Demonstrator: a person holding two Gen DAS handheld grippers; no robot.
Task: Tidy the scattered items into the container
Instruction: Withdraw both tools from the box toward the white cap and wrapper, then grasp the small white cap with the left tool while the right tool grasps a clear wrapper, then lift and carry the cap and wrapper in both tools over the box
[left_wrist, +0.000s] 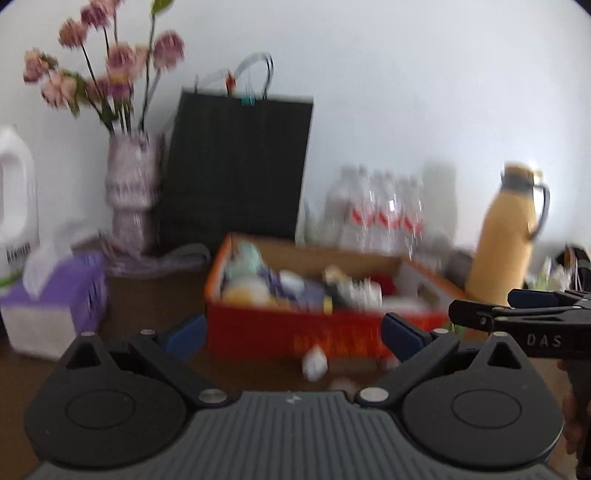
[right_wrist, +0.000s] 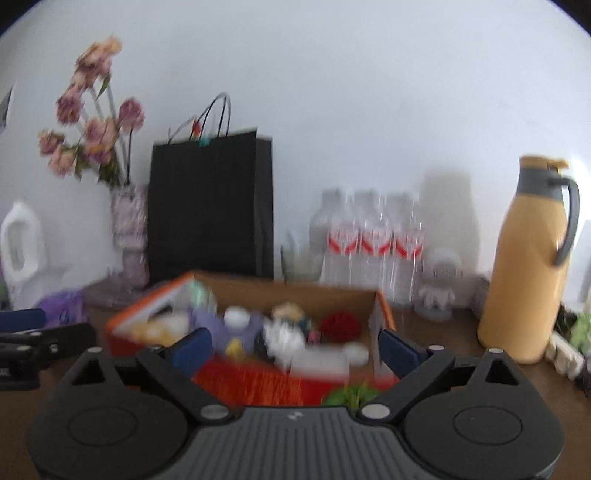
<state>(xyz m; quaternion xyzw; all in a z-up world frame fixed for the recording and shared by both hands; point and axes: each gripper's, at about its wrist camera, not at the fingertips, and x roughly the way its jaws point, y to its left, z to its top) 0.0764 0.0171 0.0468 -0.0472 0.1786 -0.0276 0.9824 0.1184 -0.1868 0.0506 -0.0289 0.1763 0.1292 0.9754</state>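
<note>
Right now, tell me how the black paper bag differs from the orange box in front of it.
The black paper bag stands tall and upright against the wall; the orange box sits low and wide. The bag has loop handles and its contents are hidden; the box is open-topped, with small items showing inside. The bag is plain black; the box is orange-red outside and brown inside. Both rest on the brown table.

A dark brown wooden bench (left_wrist: 155, 295) runs up to a white wall. On it stands an open orange cardboard box (left_wrist: 258, 325), filled with small blurred items. Behind the box stand a black paper bag (left_wrist: 236, 162), a patterned vase (left_wrist: 129, 192) of pink flowers and a pack of water bottles (left_wrist: 376, 214). A purple tissue box (left_wrist: 55, 302) and a white jug (left_wrist: 16, 199) sit at the left, a yellow flask (left_wrist: 506, 236) at the right. A small white crumpled scrap (left_wrist: 314, 363) lies in front of the box.
</note>
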